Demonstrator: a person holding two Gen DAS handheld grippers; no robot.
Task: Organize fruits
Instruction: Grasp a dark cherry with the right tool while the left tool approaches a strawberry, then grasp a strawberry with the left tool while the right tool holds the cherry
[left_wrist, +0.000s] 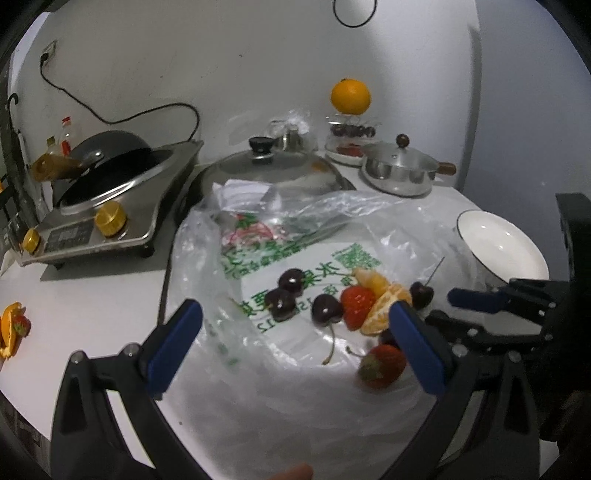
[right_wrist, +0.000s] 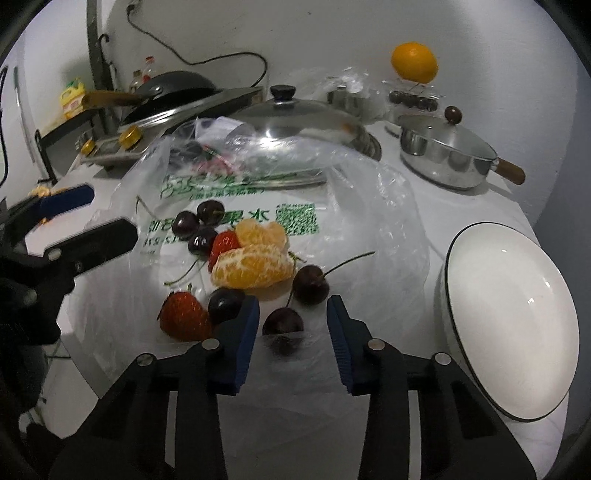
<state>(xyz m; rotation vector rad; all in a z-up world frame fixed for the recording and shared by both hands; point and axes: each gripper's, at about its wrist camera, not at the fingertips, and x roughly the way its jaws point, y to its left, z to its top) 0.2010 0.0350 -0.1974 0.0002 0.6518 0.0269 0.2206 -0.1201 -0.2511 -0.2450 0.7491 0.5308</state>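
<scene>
Fruit lies on a clear plastic bag (left_wrist: 295, 369) on the white table: several dark cherries (left_wrist: 325, 308), two strawberries (left_wrist: 356, 306) and peeled orange pieces (left_wrist: 384, 310). My left gripper (left_wrist: 291, 317) is open over the bag, its right finger beside the orange pieces. My right gripper (right_wrist: 291, 314) is open, with one cherry (right_wrist: 282, 321) between its fingertips; I cannot tell whether they touch it. A strawberry (right_wrist: 184, 315) and orange pieces (right_wrist: 251, 264) lie just beyond. The right gripper also shows in the left wrist view (left_wrist: 476, 299). A white bowl (right_wrist: 524, 321) stands at the right.
A lidded wok (left_wrist: 277, 170), a steel pot (left_wrist: 399, 173), an induction cooker with a black pan (left_wrist: 110, 195) and a whole orange (left_wrist: 350, 96) on a container of cherries stand at the back. Orange peel and a strawberry (left_wrist: 14, 328) lie at the left edge.
</scene>
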